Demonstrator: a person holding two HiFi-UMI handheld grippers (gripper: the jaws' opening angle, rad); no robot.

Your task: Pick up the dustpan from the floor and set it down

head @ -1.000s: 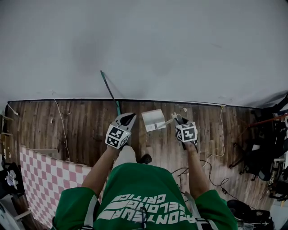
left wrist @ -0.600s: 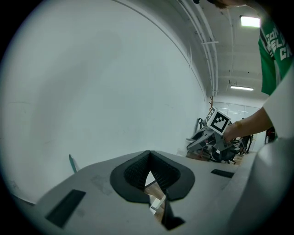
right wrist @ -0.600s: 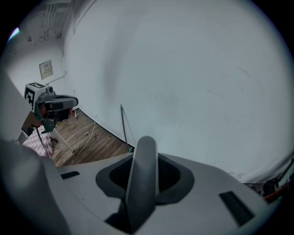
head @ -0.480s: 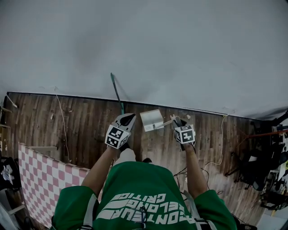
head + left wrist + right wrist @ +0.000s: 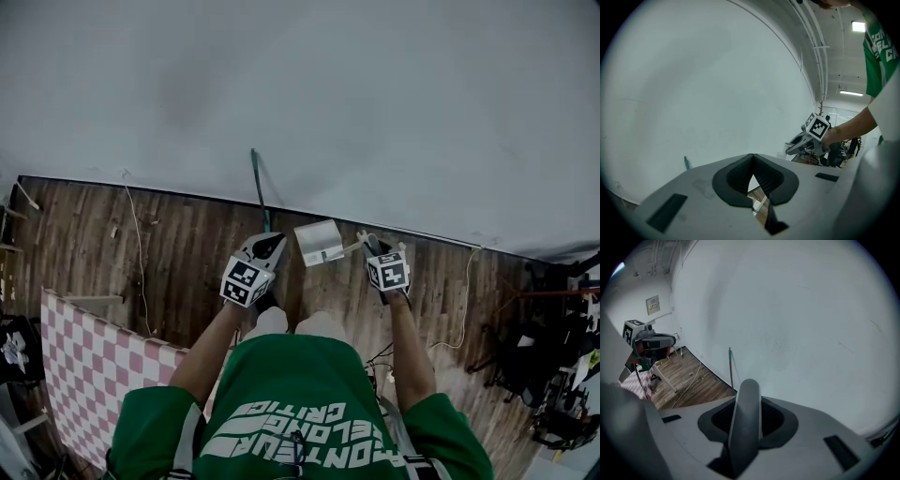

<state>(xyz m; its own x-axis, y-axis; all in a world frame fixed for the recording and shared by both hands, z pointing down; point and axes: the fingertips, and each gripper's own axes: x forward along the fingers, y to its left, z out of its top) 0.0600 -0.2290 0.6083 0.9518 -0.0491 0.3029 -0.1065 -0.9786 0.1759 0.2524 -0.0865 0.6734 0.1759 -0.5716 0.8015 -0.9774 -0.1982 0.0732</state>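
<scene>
Right gripper (image 5: 747,401) was clamped on the grey handle of the dustpan (image 5: 319,242), which sat at frame centre over the wooden floor (image 5: 187,253), near the wall. Left gripper (image 5: 751,164) was closed and empty.

Dustpan (image 5: 320,243) handle end hidden in right gripper (image 5: 370,244); green pole (image 5: 260,192) base unseen.
</scene>
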